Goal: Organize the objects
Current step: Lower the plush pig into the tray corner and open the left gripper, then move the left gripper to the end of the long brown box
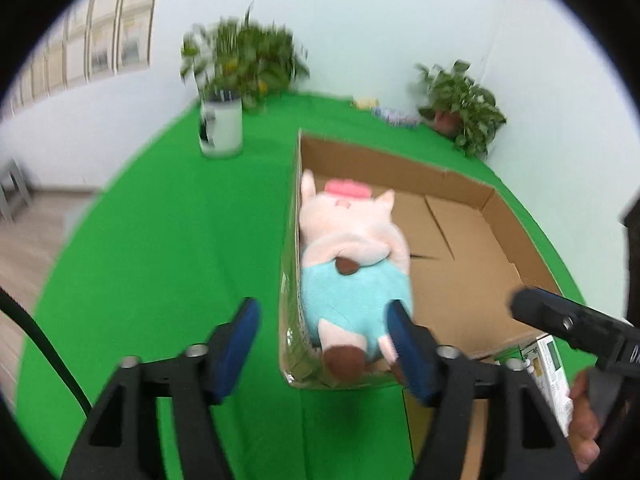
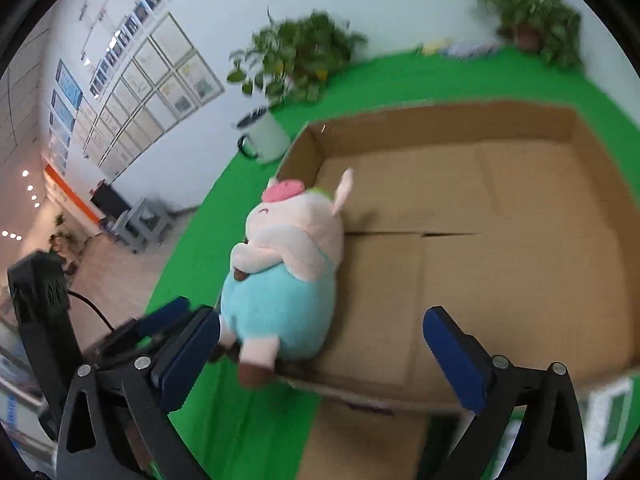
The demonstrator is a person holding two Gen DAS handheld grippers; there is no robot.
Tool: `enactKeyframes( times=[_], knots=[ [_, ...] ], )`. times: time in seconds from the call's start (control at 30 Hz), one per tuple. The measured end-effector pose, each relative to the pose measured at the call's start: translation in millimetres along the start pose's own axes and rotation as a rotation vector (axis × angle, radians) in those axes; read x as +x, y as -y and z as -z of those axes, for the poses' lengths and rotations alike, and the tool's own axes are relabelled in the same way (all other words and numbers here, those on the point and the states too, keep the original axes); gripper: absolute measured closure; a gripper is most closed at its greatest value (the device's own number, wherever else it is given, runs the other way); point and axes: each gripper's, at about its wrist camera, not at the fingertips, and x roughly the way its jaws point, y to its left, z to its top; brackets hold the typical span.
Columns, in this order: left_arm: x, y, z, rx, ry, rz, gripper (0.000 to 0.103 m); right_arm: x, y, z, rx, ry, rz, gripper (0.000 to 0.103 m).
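Note:
A plush pig (image 1: 352,248) with a pink head and light-blue body lies on its back in an open cardboard box (image 1: 400,164), against the box's left wall, feet toward me. My left gripper (image 1: 324,320) is open and straddles that wall, its right finger beside the pig's feet. In the right wrist view the pig (image 2: 288,264) rests in the box (image 2: 440,120), its feet over the near rim. My right gripper (image 2: 322,318) stands wide open above the near rim, with the pig's lower body near its left finger; the pads are not pressing on it.
The box sits on a green cloth (image 1: 160,240). A white mug (image 1: 221,128) stands behind and to its left, with potted plants (image 1: 460,104) at the back. A white-and-green carton (image 1: 552,376) lies by the box's near right corner, beside a hand (image 1: 584,412).

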Motion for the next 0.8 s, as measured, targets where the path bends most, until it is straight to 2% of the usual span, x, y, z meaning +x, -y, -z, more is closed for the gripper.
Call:
enactKeyframes(
  times=[0.03,0.13,0.2,0.43,0.6,0.8],
  knots=[
    [-12.4,5.9,3.2,0.018,0.044,-0.015,0.022,-15.1,0.5,11.2,-0.013,0.035,0.036,0.001],
    [-47.2,31.5,17.8,0.083,0.159,-0.024,0.022,-50.8,-3.7,47.0,-0.091,0.114,0.178,0.001],
    [-62.3,45.8,28.0,0.098,0.186,-0.013,0.022,-65.3,-3.2,63.8,-0.11,0.144,0.215,0.001],
    [-87.7,90.9,52.1,0.11,0.201,0.069,0.022,-105.7,8.7,103.9,-0.117,0.174,0.265,0.001],
    [-92.7,110.1,65.2,0.133,0.189,0.03,0.022,-127.6,18.2,118.6,-0.12,0.194,0.264,0.001],
    [-97.5,112.2,75.4,0.114,0.185,0.045,0.022,-132.9,21.6,125.6,-0.138,0.191,0.285,0.001]
  ],
)
